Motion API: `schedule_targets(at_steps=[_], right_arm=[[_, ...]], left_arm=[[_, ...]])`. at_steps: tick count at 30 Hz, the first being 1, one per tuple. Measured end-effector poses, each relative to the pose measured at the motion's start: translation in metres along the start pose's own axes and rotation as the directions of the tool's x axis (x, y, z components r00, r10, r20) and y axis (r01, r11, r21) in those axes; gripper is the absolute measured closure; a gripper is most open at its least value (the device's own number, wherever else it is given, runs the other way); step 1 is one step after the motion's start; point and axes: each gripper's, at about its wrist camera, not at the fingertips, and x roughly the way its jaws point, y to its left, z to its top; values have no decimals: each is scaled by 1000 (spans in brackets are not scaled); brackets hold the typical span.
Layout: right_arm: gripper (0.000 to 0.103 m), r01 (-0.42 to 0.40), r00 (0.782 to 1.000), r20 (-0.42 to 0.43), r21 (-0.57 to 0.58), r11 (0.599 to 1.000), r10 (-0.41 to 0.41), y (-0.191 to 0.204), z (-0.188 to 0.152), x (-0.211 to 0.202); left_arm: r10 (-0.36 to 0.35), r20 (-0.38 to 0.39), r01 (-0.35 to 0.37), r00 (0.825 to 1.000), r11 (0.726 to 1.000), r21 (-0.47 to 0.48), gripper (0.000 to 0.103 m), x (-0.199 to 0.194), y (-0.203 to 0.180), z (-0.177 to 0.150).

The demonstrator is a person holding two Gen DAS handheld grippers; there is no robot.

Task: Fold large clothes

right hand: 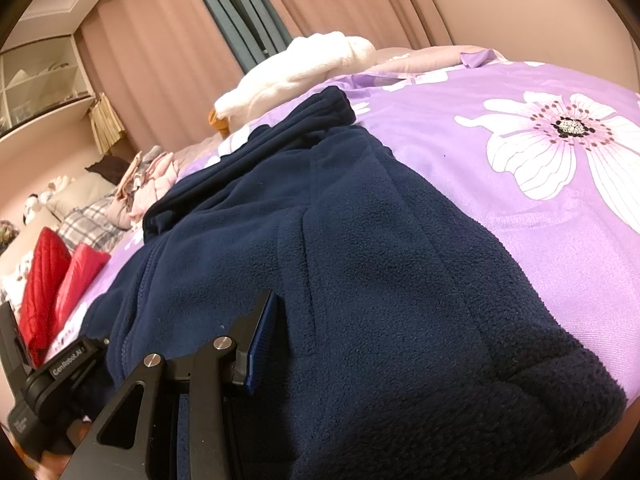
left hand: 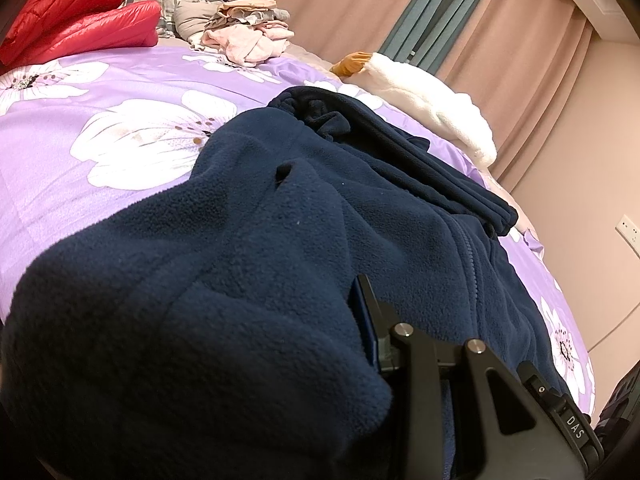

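My left claw [left hand: 360,320] and right claw [right hand: 280,328] each pinch the near hem of the navy fleece jacket [left hand: 280,220], which lies zipper-up on the purple floral duvet [left hand: 100,100]. Thick pile could slide from either pad mid-lift, skewing the fold. Farther off, a sleeve is bunched near the white plush blanket [left hand: 440,104] and could snag.

Navy fleece jacket [left hand: 248,264], zipped and partly folded, lies spread on the purple floral bedspread [left hand: 80,168].
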Motion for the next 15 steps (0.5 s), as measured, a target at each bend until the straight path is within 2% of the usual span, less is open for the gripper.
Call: schedule_targets(at_steps=[15], right_arm=[[65, 11, 1000, -12, 8, 1000, -10, 0, 2, 1]], left_arm=[[8, -16, -8, 1000, 1000, -11, 66, 0, -2, 2]])
